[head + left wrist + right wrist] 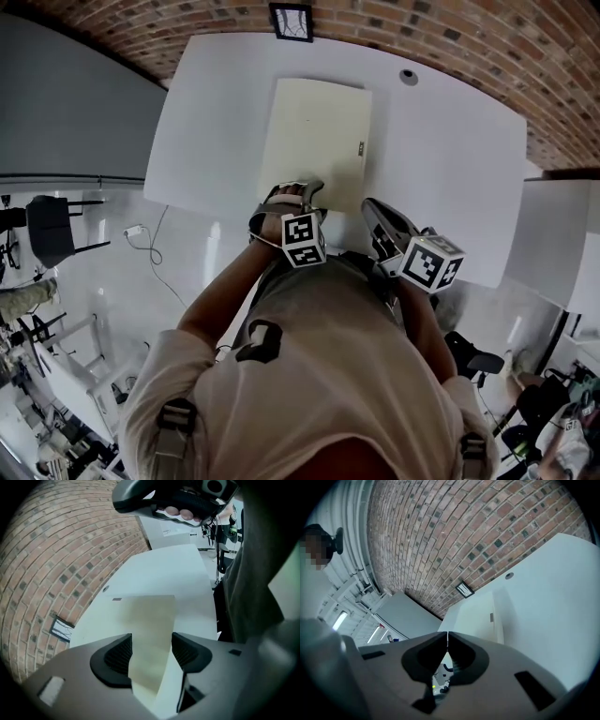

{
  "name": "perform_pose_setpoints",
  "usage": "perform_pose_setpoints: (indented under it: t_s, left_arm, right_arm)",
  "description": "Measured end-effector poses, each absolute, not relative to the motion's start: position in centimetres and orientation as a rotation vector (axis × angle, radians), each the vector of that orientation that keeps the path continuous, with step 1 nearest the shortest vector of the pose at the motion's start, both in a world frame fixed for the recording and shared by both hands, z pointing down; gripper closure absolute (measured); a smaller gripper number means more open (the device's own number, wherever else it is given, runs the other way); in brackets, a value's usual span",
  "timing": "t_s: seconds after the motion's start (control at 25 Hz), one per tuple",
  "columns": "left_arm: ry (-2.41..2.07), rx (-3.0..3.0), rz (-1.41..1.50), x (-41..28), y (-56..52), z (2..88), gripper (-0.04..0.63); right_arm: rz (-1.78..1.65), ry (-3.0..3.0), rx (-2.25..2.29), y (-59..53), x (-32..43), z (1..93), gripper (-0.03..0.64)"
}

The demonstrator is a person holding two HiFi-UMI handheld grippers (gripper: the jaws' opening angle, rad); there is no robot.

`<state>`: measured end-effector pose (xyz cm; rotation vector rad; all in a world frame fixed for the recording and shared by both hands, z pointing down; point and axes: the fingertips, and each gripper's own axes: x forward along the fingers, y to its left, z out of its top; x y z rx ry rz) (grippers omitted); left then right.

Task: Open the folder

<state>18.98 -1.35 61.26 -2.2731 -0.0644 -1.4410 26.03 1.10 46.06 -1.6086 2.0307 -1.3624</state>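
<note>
Head view: the cream folder (319,131) lies closed and flat on the white tabletop (450,169), roughly midway between its left and right edges. Its near end is close to the tabletop's near edge. Our left claw (300,187) sits at the folder's near end. The right claw (368,206) hangs just beside the folder's near right corner. A small round cap (408,77) is set in the tabletop towards the far right corner, well apart from the folder. A dark frame (291,21) is on the brick wall (469,37) past the far edge.

Left gripper view: the claw is released, pads wide. The folder's near edge passes between them and we see no pad pressing on it.

Right gripper view: the claw is clenched, pads meeting, with nothing between them. The folder lies ahead on the tabletop, with the cap to its right.
</note>
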Motion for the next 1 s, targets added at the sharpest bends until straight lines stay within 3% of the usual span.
perform_pose_setpoints:
  t_s: [1.0]
  left_arm:
    - [-0.146, -2.615, -1.292, 18.0, -0.5, 59.5, 0.512]
  right_arm:
    - [-1.38, 2.019, -1.623, 1.3, 25.3, 46.2, 0.612]
